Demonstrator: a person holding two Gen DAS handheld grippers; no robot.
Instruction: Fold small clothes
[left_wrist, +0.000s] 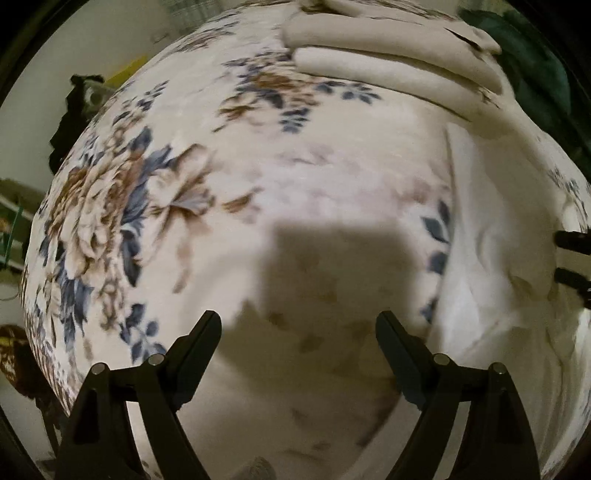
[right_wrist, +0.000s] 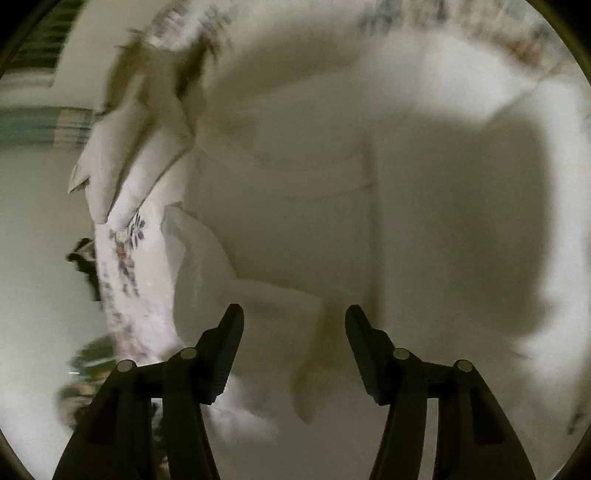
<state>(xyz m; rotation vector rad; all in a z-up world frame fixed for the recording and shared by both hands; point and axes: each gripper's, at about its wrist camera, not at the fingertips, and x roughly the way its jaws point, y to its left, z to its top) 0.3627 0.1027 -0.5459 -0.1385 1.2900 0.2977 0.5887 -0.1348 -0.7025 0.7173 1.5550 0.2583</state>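
Left tool (left_wrist: 298, 325) wide, empty; right tool (right_wrist: 294, 319) half-open, empty, over white garment (right_wrist: 295, 206) on floral bedspread (left_wrist: 155, 206). Fabric: light, soft, limp. Hold: pinch an edge.

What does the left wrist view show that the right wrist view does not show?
Only the left wrist view shows the big blue and brown flower print on the floral blanket, and the open left claw above it with nothing between its fingers. Only the right wrist view shows the open right claw over the spread white garment. Both views show the stack of folded cream clothes, the blanket and the white garment.
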